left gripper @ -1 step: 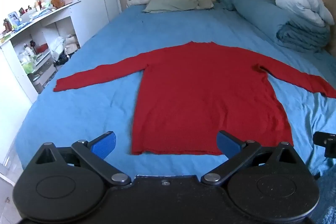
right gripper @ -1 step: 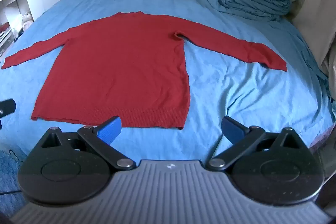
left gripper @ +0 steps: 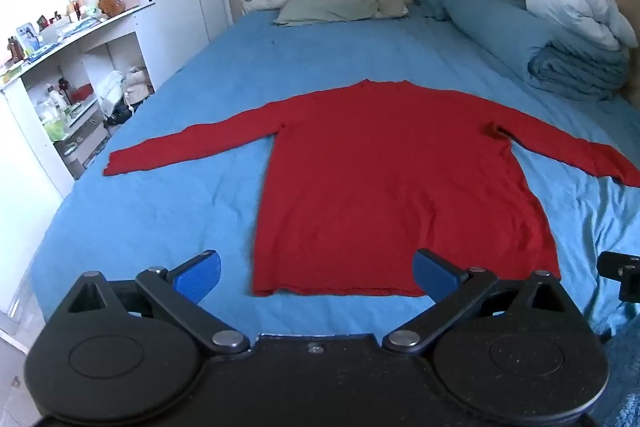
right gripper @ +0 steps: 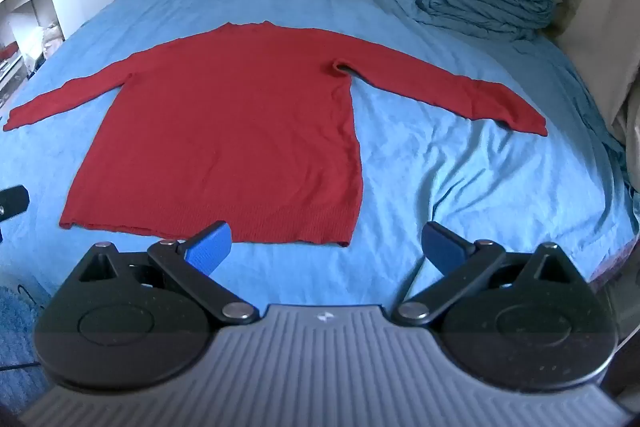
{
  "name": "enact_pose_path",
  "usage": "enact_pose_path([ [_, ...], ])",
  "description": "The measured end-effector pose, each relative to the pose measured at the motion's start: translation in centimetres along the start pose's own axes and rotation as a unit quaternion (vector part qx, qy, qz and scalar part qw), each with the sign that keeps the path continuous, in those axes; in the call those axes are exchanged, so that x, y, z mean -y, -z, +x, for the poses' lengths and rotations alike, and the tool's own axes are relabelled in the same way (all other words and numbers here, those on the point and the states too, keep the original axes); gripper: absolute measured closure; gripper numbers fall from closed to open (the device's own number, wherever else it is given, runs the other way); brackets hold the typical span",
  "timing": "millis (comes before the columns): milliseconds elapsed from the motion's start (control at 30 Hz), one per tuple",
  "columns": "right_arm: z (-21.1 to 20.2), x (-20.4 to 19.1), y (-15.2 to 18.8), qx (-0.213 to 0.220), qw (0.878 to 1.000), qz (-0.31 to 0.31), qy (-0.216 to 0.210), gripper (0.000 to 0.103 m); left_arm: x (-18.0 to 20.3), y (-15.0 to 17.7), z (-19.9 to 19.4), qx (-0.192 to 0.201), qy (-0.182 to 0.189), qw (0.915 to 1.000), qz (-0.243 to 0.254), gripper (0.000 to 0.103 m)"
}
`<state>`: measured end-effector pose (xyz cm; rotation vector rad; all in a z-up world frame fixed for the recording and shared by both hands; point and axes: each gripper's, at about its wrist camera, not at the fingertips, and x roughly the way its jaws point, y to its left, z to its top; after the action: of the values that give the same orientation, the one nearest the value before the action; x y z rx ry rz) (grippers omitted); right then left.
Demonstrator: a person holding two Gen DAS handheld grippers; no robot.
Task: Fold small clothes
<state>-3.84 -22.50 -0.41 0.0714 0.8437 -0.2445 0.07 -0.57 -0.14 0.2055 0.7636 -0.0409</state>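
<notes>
garment: a red long-sleeved knit sweater point(left gripper: 396, 183) lies flat on the blue bed sheet point(left gripper: 168, 211), filling the middle of both wrist views, neck toward the top of the frame, hem toward the bottom.
sleeves: both are spread out sideways; the left sleeve point(left gripper: 188, 147) runs to the left edge area, the right sleeve point(right gripper: 448, 87) to the right of the frame.
left gripper point(left gripper: 316, 273): fingers wide apart, holding nothing, poised just short of the hem's lower left corner.
right gripper point(right gripper: 326, 247): fingers wide apart, empty, near the hem's lower right corner.
step in hand: likely the first fold, not yet begun.
doing it well: pinch a cuff or hem corner through both layers, lift low, carry it across the body, lay edges parallel.
risk: soft knit may drag and wrinkle the sheet.
</notes>
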Motion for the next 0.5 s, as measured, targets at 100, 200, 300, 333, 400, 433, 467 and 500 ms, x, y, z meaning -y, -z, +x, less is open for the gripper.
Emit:
enact_pose_path([
  [100,0.1,-0.2,0.0,0.002,1.0,-0.001,0.002,0.0,0.9,0.2,-0.2,0.004,0.0,1.0,-0.005,0.0],
  [200,0.1,-0.2,0.0,0.003,1.0,0.0,0.003,0.0,-0.2,0.4,-0.1,0.006,0.021,0.9993,-0.029,0.0],
  [300,0.1,-0.2,0.1,0.003,1.0,0.002,0.003,0.0,-0.7,0.1,-0.2,0.017,0.027,0.9991,-0.028,0.0],
  [333,0.4,-0.5,-0.3,0.001,1.0,-0.001,0.005,0.0,-0.8,0.1,-0.4,0.021,0.029,0.999,-0.026,0.0],
  [400,0.4,-0.4,-0.2,0.002,1.0,0.001,0.005,0.0,-0.8,0.0,-0.4,0.023,0.035,0.9988,-0.027,0.0],
  [433,0.3,-0.3,-0.2,0.002,1.0,0.001,0.006,0.0,-0.8,0.1,-0.5,0.023,0.04,0.9985,-0.031,0.0],
  [467,0.0,-0.4,-0.1,0.002,1.0,-0.001,0.006,0.0,-0.9,0.0,-0.5,0.023,0.046,0.9981,-0.034,0.0],
  [500,0.0,-0.5,0.0,0.002,1.0,0.0,0.006,0.0,-0.9,0.0,-0.5,0.023,0.051,0.9978,-0.036,0.0],
])
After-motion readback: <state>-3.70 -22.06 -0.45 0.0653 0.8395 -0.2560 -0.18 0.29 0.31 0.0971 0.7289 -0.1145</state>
